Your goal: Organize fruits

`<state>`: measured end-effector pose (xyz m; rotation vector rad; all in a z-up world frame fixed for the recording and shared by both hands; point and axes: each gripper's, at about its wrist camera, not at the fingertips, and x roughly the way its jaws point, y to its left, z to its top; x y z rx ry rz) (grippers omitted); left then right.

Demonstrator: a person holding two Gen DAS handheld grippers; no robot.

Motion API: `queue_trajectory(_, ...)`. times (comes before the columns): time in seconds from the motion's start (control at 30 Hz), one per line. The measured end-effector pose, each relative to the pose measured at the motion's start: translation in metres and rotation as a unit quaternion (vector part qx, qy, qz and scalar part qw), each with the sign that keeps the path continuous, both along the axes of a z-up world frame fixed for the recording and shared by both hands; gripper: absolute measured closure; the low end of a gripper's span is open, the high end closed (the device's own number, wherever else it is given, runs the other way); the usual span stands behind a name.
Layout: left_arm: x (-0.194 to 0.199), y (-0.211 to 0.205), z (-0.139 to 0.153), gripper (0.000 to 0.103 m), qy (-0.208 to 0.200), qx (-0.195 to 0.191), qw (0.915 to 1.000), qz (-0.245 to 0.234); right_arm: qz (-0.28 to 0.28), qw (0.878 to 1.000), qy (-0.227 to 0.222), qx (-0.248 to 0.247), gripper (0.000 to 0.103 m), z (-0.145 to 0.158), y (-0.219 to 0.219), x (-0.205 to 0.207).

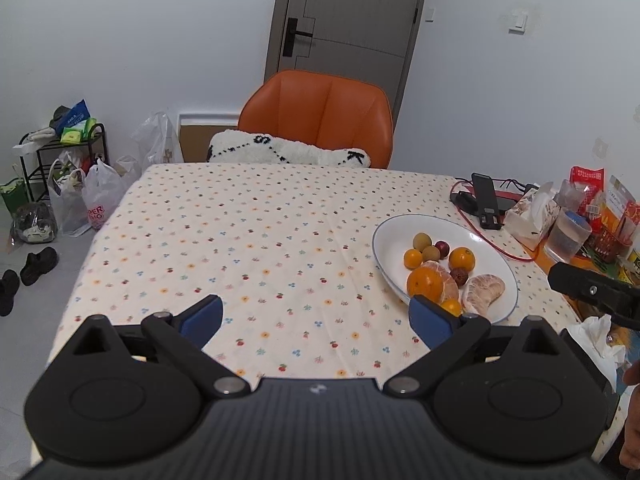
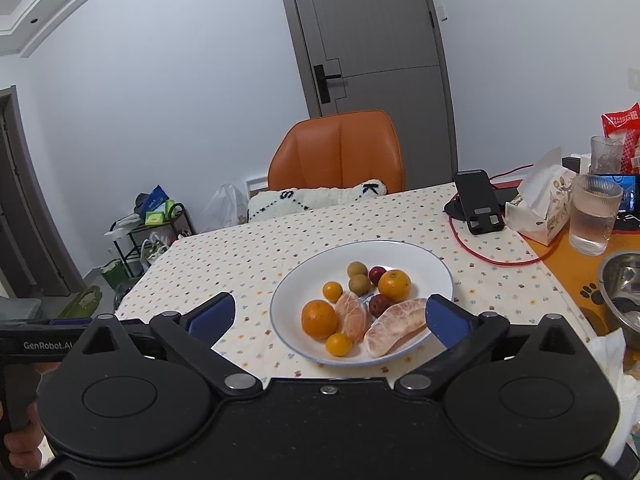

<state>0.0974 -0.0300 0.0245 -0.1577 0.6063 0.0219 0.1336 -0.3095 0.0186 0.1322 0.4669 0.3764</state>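
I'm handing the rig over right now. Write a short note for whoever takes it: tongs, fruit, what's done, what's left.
Left tongs: open, empty, over the tablecloth left of the plate.
Right tongs: open, empty, at the near rim of the plate.
All the fruit is on the plate: large orange, second orange, two small oranges, peeled segment, pomelo piece, two greenish-brown fruits, two dark red ones.
Done: no sorting visible.
Left: everything; a metal bowl sits to the right.
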Motion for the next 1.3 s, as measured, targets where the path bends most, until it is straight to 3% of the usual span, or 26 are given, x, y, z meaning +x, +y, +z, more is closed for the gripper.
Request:
queue_trajectory(0.23,-0.023,0.004,0.014,0.0,-0.016,0.001,0.9999,0.001,0.0,1.0,-0.005,0.0,0.0,0.008,0.0,-0.019)
queue_trajectory(1.0,-0.093,0.007,0.052,0.0,-0.056,0.018,0.9979,-0.026,0.002,1.0,-0.029,0.012,0.0,0.046,-0.013,-0.086)
queue_trajectory(1.3,-0.114,-0.001,0.055,0.0,-0.061,0.029,0.9967,-0.046,0.006,0.999,-0.026,0.02,0.0,0.048,-0.018,-0.109)
